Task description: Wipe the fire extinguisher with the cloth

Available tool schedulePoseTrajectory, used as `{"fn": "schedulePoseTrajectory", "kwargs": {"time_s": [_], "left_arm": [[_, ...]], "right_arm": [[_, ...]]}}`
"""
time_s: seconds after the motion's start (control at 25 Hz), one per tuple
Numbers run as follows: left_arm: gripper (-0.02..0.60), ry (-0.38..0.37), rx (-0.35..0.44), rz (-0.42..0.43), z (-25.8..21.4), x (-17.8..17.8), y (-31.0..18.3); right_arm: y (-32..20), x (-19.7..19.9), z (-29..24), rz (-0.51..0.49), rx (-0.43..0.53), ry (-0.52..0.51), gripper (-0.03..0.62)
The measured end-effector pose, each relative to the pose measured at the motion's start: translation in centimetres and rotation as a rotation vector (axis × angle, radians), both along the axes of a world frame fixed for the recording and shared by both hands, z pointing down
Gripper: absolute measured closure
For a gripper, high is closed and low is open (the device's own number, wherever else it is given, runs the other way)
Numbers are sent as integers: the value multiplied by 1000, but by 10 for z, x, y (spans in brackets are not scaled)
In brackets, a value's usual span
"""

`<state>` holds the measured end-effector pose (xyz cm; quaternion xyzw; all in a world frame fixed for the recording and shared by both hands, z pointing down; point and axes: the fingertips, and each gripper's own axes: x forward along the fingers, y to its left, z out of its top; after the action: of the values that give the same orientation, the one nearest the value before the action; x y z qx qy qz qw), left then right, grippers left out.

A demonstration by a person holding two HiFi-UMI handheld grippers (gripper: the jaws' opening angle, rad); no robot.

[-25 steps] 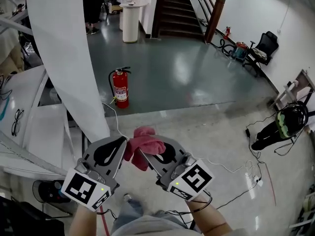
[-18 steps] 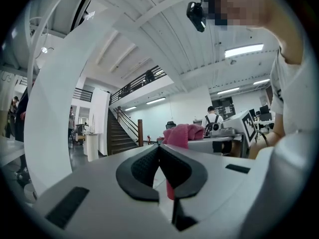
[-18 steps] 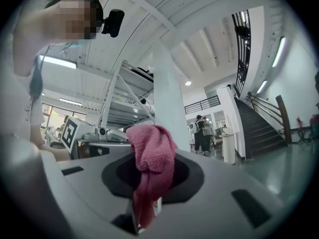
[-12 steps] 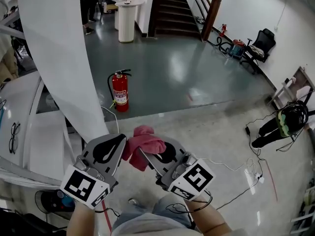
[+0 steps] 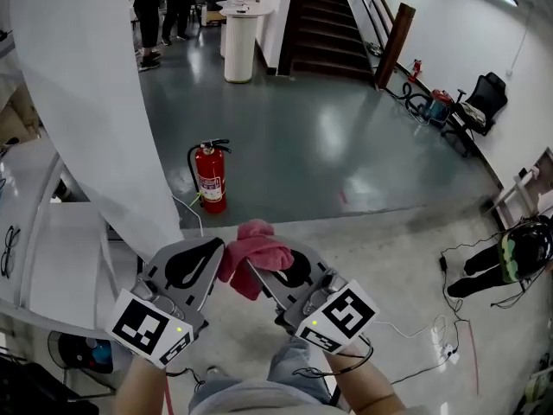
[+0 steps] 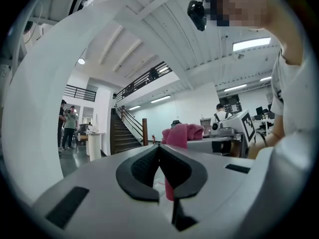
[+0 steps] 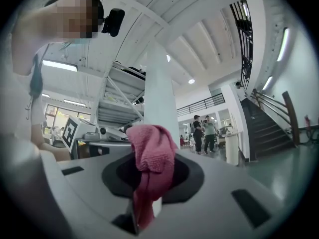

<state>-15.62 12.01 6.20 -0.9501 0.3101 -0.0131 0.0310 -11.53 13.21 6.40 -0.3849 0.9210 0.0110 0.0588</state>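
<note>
My right fingers [image 7: 172,176] are clamped on the pink cloth [image 7: 149,148], which bunches above them and hangs down through the gap. My left fingers [image 6: 144,171] are pressed together at the tips. A sliver of pink shows in the slit below them, and I cannot tell if it is pinched. From the head view, the left gripper [image 5: 219,249] and right gripper [image 5: 251,266] sit tip to tip with the cloth between them. The extinguisher [image 5: 211,176] stands upright on the floor [image 5: 346,154], well apart from both, beside a white pillar [image 5: 95,111].
</note>
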Motion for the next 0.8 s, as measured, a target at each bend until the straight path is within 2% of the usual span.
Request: {"fn": "schedulePoseTrajectory", "kwargs": {"time_s": [0.2,0.44,0.6,0.8], "left_arm": [[574,19,-1,-108,-10,74,-25],[574,61,6,-227,-6,130,-48],[574,21,-11,-261,4,155,-59],[574,-6,-36,-295,14,163,-87]], "right_arm": [[-28,77,-15,-110,8,26,514],[-58,144,-10,-196,9,44,514],[-75,170,-3,-228,-4,11,514],[-106,175,9,-267,-29,-18,514]]}}
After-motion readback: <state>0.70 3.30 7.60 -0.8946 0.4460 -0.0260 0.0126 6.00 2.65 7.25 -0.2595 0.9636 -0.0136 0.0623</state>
